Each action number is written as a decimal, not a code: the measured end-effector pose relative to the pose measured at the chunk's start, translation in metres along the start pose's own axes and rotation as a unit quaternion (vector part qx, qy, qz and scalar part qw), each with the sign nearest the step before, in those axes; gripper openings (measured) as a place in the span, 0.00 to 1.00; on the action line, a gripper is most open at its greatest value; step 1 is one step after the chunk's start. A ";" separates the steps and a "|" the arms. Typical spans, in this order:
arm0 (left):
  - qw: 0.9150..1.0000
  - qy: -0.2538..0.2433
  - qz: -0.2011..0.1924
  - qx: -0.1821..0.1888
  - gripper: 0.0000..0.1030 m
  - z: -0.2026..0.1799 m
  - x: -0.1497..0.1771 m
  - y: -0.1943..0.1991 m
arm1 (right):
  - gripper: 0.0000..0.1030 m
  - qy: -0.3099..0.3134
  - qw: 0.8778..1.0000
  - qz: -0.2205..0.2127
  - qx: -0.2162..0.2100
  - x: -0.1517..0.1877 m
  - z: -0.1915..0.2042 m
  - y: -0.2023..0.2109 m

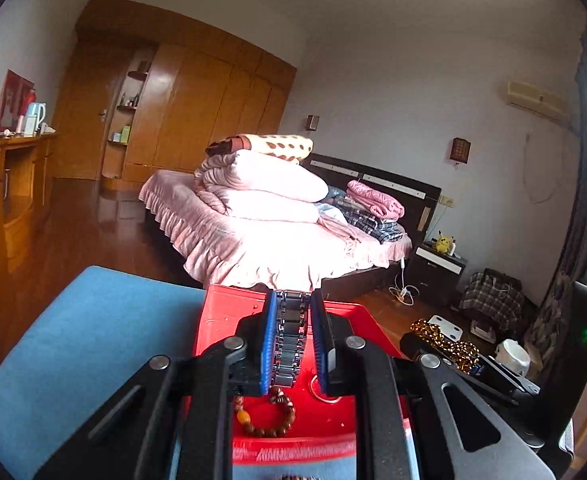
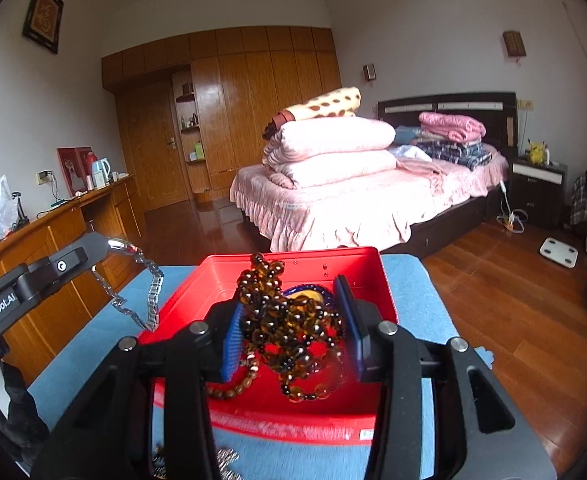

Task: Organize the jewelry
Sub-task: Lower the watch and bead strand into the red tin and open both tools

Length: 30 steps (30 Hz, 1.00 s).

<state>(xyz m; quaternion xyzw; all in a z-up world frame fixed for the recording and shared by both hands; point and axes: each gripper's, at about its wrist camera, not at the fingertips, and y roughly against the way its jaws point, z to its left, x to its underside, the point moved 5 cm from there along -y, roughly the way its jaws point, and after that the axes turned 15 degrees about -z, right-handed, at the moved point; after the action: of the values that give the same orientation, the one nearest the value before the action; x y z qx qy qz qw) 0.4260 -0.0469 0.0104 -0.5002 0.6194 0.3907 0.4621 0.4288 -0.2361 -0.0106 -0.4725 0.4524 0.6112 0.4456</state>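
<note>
the metal link bracelet [image 1: 291,340] is pinched in the nearly closed left gripper [image 1: 293,344] above the red tray [image 2: 357,276]; the right gripper [image 2: 293,332], part open, clamps a bunch of amber bead strands [image 2: 289,320] over it — a brown bead bracelet [image 1: 269,416] lies inside; the tray sits on a blue cloth [image 1: 93,340]; beyond, wood floor [image 2: 513,300], a pink bed [image 2: 353,204], a wardrobe [image 2: 253,100].

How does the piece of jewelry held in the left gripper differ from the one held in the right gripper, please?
The metal link bracelet in the left gripper is grey, flat-linked and hangs as one strip; the amber bead strand in the right gripper is round-beaded, translucent brown and bunched. Both are clamped above the red box.
</note>
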 end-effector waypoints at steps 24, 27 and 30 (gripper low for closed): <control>0.999 -0.005 0.036 -0.021 0.41 0.023 0.023 -0.026 | 0.51 -0.015 0.999 0.021 0.034 0.025 -0.021 -0.017; 0.999 -0.026 0.017 -0.031 0.48 0.024 0.014 0.003 | 0.51 -0.016 0.999 0.006 0.035 0.021 -0.018 0.010; 0.999 -0.033 0.013 -0.042 0.51 0.027 0.013 0.036 | 0.52 -0.020 0.999 0.001 0.034 0.027 -0.011 0.043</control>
<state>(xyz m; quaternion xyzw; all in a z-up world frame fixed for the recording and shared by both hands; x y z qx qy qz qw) 0.3949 -0.0182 -0.0081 -0.4980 0.5935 0.4383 0.4556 0.3843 -0.2517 -0.0327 -0.4447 0.4644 0.6053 0.4692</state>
